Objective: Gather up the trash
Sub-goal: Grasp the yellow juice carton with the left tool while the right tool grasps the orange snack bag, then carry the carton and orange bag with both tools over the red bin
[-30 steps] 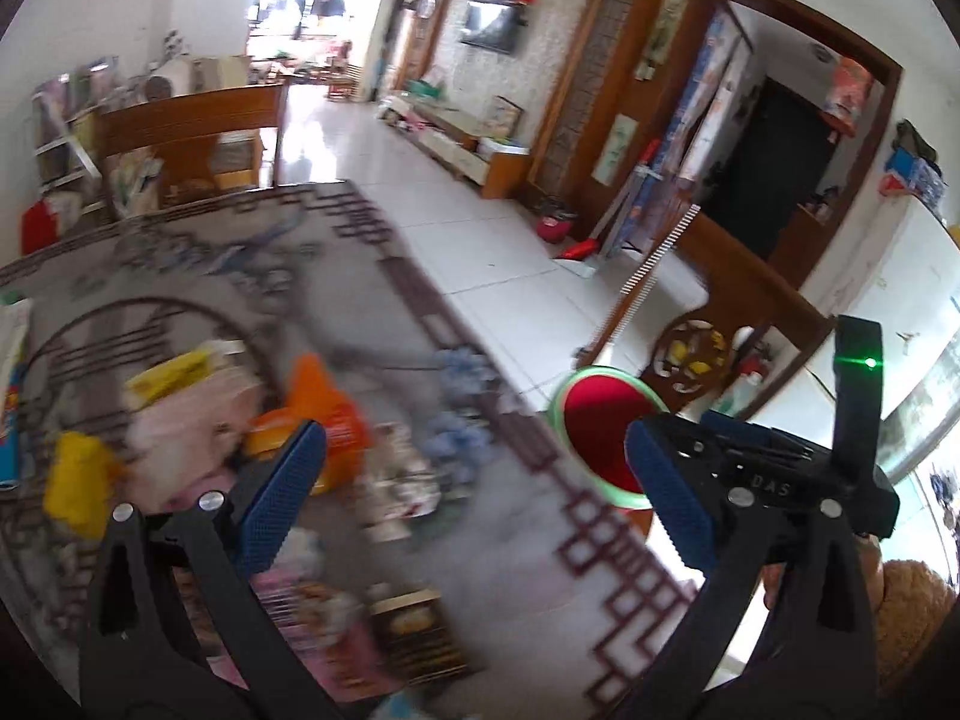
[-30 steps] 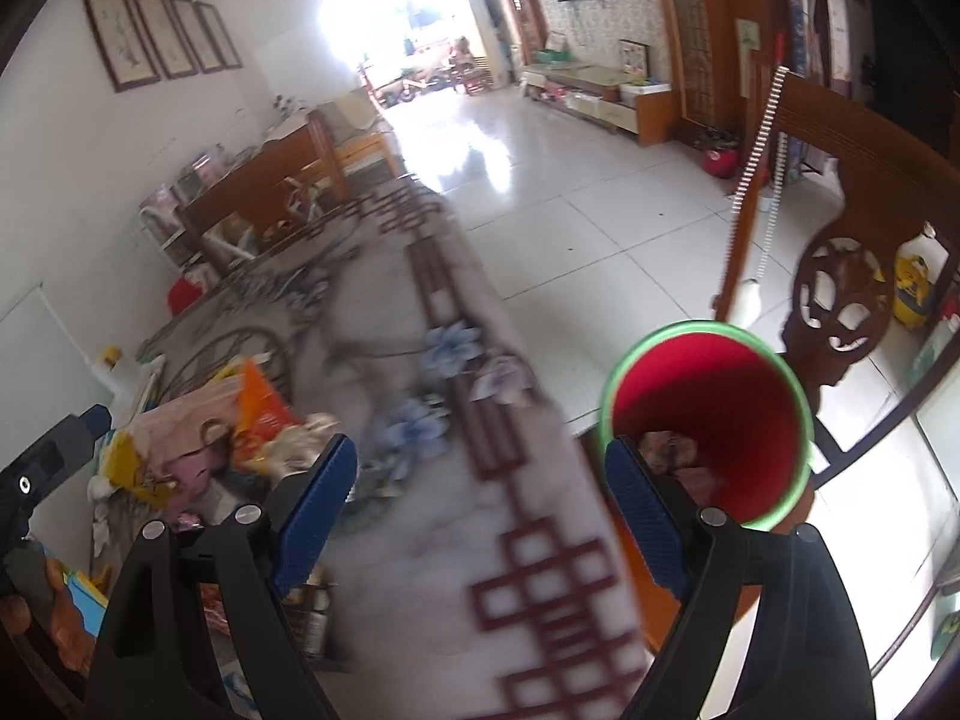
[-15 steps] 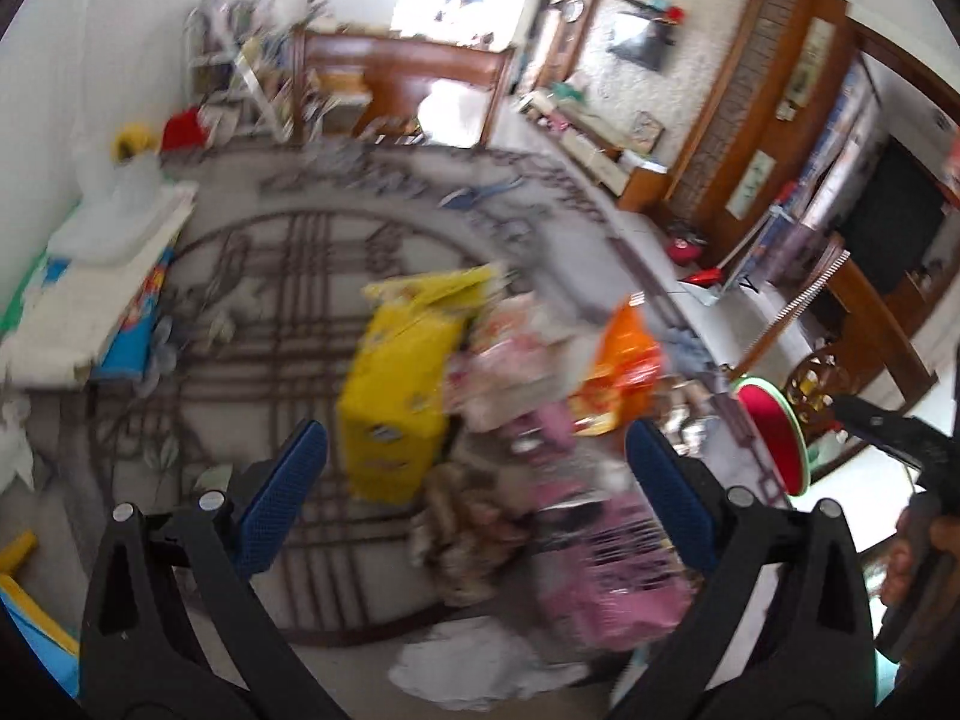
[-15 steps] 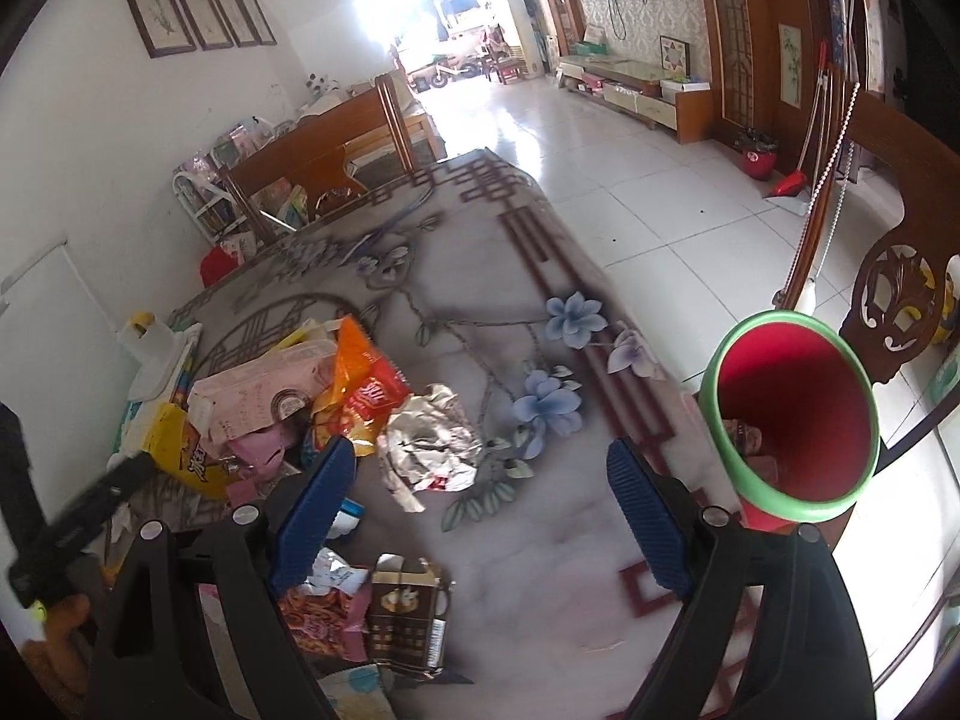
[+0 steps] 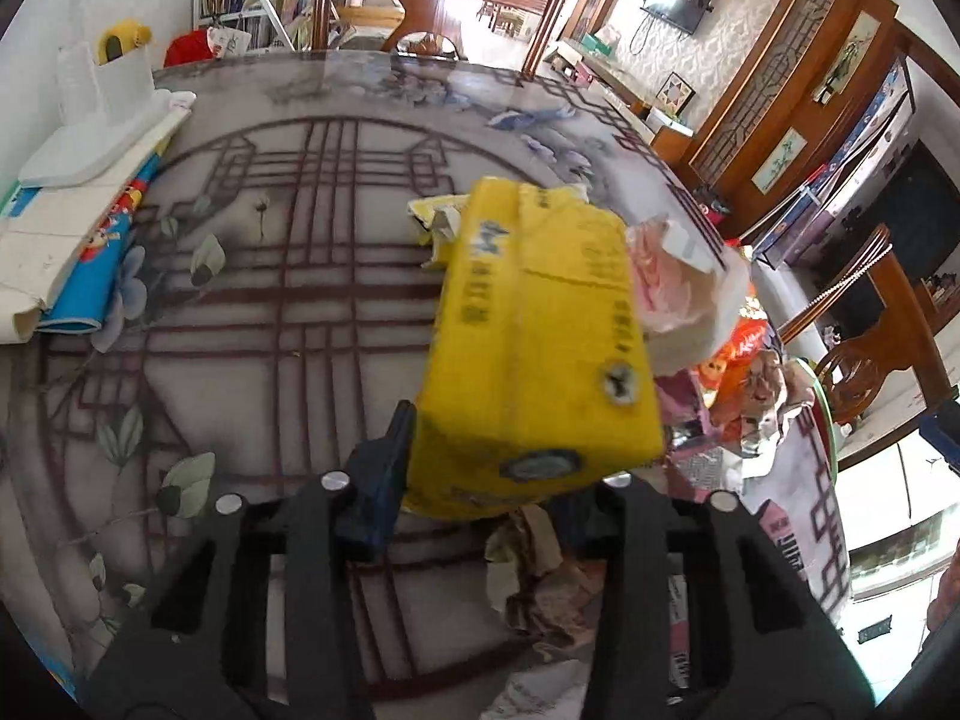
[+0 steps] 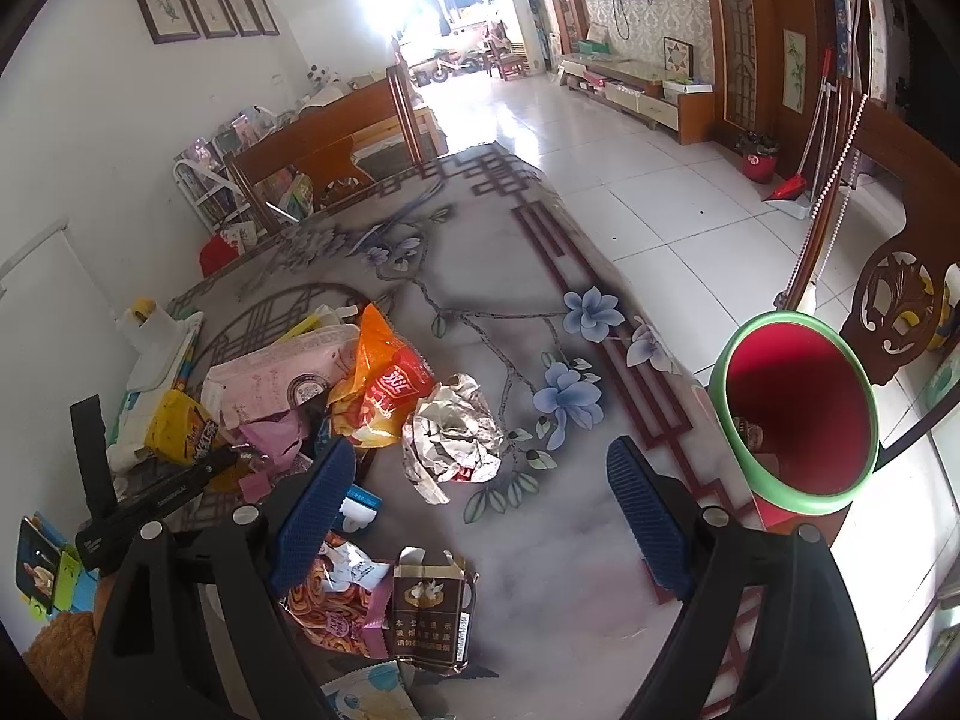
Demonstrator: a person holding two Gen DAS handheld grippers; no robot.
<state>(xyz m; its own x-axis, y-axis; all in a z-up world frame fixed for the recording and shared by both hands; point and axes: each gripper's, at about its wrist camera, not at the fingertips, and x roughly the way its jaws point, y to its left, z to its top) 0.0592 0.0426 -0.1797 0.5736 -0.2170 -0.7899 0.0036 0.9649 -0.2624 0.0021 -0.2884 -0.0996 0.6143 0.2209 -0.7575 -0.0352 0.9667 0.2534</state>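
The left tongs are closing on a yellow carton: the carton's near end sits between the two arms, the left blue pad lies against its side, and the far pad is hidden behind it, so the rest of the carton juts forward and up from the tips. Just beyond and to the right of these tongs lies the rest of the litter on the worktop: a pink bag touching the carton's far right edge, an orange wrapper further right, and crumpled paper directly beneath the tips. The right tongs stand wide with nothing between the pads, hovering over bare worktop. Ahead of their gap and slightly left lies a foil ball; below their left pad are a brown cigarette pack and a patterned snack wrapper. Far left of them, the left tongs' dark body reaches into the pile. To the right of the right pad, off the worktop's edge, stands a red bin with a green rim, its mouth tipped towards these tongs.
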